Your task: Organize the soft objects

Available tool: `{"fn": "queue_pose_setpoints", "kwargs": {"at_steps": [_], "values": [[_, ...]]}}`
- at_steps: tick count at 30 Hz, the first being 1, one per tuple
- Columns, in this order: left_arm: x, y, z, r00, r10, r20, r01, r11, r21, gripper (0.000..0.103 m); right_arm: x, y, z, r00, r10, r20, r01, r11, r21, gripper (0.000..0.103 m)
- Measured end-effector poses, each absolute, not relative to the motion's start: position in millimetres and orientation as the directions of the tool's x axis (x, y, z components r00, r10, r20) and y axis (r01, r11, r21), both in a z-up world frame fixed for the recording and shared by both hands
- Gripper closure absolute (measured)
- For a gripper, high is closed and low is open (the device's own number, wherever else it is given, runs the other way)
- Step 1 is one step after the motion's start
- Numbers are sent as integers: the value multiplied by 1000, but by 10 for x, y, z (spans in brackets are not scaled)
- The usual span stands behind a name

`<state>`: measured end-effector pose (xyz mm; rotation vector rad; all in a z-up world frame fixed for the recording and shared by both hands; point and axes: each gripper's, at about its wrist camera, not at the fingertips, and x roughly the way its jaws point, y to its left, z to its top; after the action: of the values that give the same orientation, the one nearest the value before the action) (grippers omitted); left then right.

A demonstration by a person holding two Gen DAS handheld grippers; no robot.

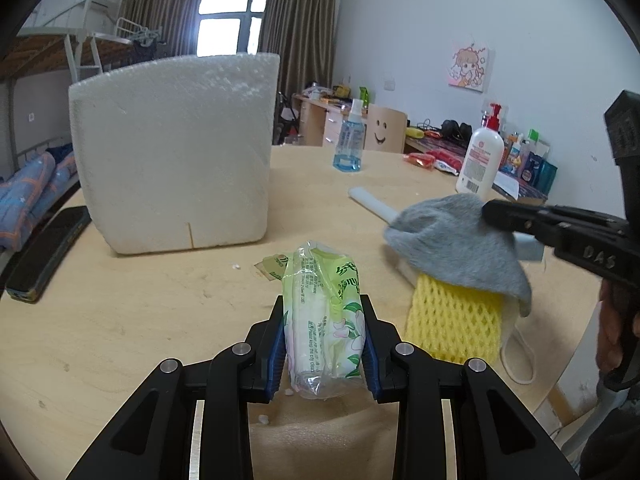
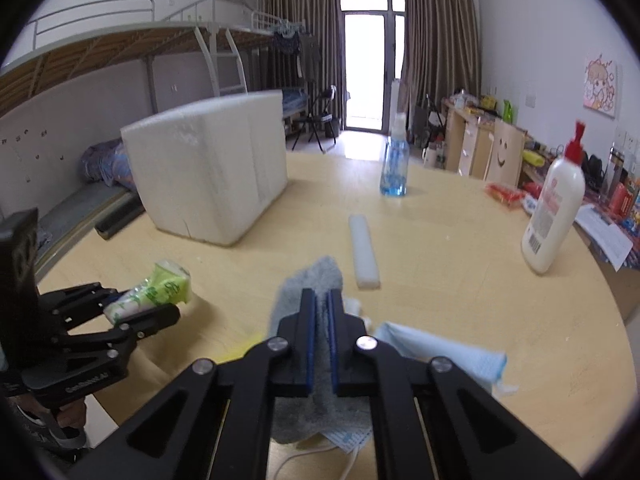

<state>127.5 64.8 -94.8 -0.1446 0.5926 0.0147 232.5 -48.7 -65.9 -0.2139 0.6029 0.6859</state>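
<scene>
While much of the pile under the right gripper [image 2: 321, 300] stays covered, a few things can still be read. Its jaws are pressed together on a grey fuzzy cloth [image 2: 316, 280], whose lower part disappears behind the black linkage. Beneath the cloth, at about five o'clock from it, a pale blue face mask [image 2: 440, 350] pokes out, crumpled, its white ear loop running off the bottom edge. In the left wrist view a yellow foam net sleeve [image 1: 456, 320] shows under the same cloth, only its lower half visible, its diamond mesh soft and springy-looking.

The left gripper [image 1: 323, 312] is clamped on a tissue pack [image 1: 324, 312], blue pads squeezing both sides. Its wrapper is thin, crinkled plastic, light green with flower prints; the small printing is too blurred to read. The pack's near end hangs between the fingers above the pale wooden table [image 1: 120, 320].

At eleven o'clock from the pack stands a white foam box [image 1: 176, 152], grainy and blocky, with a short crack at its lower edge; its inside cannot be seen. A white foam strip [image 2: 363, 254] lies flat at twelve o'clock from the cloth. Farther back stand a blue spray bottle [image 2: 395, 160] and, at two o'clock, a white pump bottle [image 2: 554, 208] with a red top.
</scene>
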Motion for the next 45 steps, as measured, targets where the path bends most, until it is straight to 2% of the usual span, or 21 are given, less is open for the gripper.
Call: {"fn": "queue_pose_setpoints", "kwargs": {"at_steps": [7, 18, 22, 25, 38, 45], "values": [[1203, 684, -831, 845, -16, -535, -62, 990, -129, 69, 2182, -528, -349, 655, 557, -511, -652, 758, -9, 95], [1018, 763, -640, 868, 28, -495, -93, 990, -107, 69, 2059, -560, -184, 664, 595, -454, -658, 753, 24, 95], [955, 795, -606, 871, 46, -490, -107, 990, -97, 69, 2031, -524, -227, 650, 601, -466, -661, 749, 43, 95], [886, 824, -574, 874, 64, -481, -119, 989, -83, 69, 2003, -468, -277, 645, 601, -472, -666, 745, 39, 101], [712, 951, -459, 884, 116, -453, -157, 986, -54, 69, 1879, -261, -312, 582, 670, -461, -716, 691, 100, 101], [709, 979, -483, 880, 128, -457, -169, 984, -49, 69, 1780, -112, -513, 542, 656, -526, -745, 664, 60, 99]]}}
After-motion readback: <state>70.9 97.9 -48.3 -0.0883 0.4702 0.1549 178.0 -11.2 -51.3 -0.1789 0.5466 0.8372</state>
